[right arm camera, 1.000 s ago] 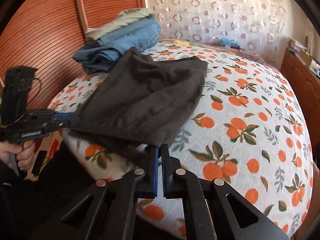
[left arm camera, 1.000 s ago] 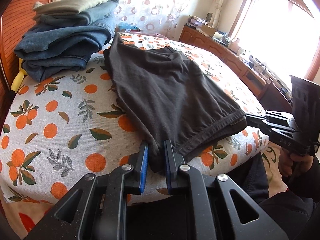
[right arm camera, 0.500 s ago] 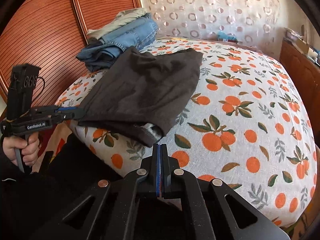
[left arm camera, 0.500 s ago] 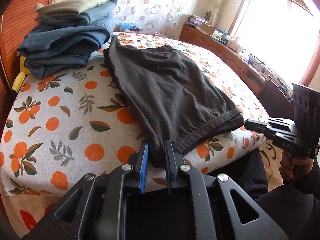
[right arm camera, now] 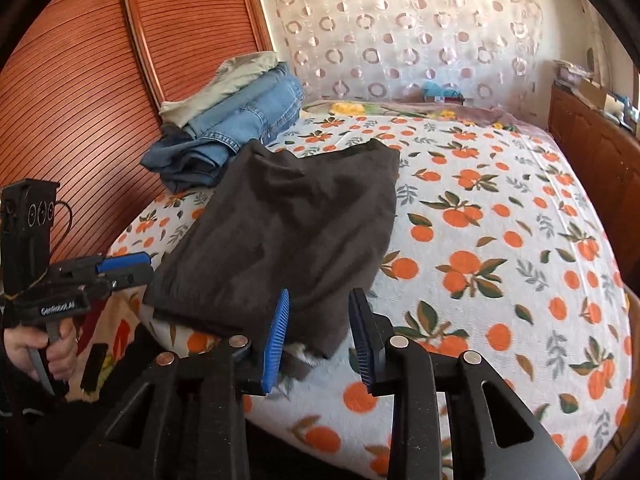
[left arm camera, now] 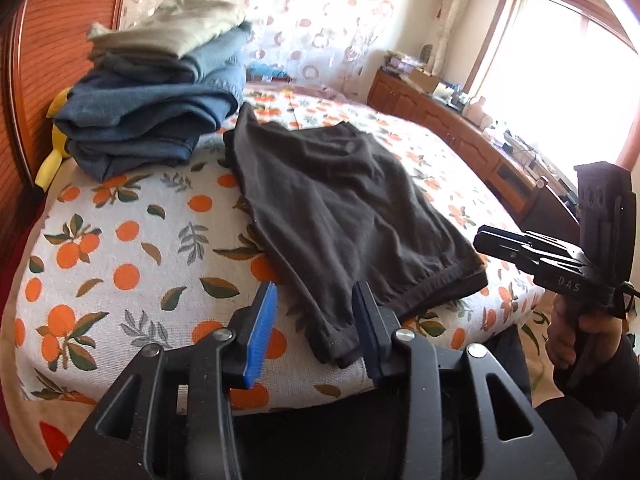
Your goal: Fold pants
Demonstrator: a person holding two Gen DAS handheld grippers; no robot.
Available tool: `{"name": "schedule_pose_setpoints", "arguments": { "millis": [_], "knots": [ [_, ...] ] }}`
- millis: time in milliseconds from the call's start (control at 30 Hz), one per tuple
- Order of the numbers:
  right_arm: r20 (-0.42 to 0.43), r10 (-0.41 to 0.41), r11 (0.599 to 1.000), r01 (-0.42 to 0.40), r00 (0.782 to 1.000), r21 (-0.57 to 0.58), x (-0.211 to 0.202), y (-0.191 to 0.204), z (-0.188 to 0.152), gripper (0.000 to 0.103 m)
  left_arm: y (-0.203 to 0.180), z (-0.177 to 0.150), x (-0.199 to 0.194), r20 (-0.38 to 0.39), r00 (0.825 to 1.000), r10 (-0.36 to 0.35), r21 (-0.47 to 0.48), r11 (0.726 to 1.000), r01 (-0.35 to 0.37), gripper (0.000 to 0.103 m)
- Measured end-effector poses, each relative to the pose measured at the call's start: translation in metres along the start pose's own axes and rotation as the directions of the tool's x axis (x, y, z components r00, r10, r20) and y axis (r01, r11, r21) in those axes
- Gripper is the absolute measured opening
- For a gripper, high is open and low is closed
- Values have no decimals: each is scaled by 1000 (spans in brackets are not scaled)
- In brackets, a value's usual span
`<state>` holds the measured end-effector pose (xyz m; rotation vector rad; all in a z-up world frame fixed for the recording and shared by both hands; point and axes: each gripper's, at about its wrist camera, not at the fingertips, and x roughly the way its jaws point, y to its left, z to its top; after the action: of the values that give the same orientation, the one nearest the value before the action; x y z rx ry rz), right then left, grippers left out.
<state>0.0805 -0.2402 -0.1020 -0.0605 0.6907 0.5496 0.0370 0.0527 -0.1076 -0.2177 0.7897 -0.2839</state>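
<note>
The dark pants (left arm camera: 340,216) are laid flat on the bed (left arm camera: 132,248), folded over, with one end at the near edge of the bed. The cloth is seen to be soft and floppy, and it is probably light. It is not stiff and not easily broken, so it can be bent and laid over itself. It may slide a little on the sheet, and it may sag if only one corner is lifted. The two near corners are the best places to be held, one by each gripper, so the cloth is kept even.

The left gripper (left arm camera: 316,328) is being opened. Its jaws are set part way apart, not wide. One near corner of the pants is seen between the pads, but it is not squeezed; the cloth lies loose on the bed, just beside the right pad.

The right gripper (right arm camera: 318,336) is being opened too, and its jaws are also part way apart. The other near corner is seen between its pads and is not pinched. Nothing is held by either gripper.

A pile of folded clothes (left arm camera: 152,112) is kept at the far side of the bed, near the pants.
</note>
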Motion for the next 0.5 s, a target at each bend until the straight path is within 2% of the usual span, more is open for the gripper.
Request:
{"name": "schedule_pose_setpoints", "arguments": {
  "millis": [300,500],
  "knots": [
    [-58,-40,999,42,998,28,19,-7,-8,32,-7,-9,16,-54,999,10,25,1000,-8,40],
    [-69,-36,999,38,997,34,24,-6,-11,32,-10,-13,15,-33,999,24,48,999,-23,40]
  ]
}}
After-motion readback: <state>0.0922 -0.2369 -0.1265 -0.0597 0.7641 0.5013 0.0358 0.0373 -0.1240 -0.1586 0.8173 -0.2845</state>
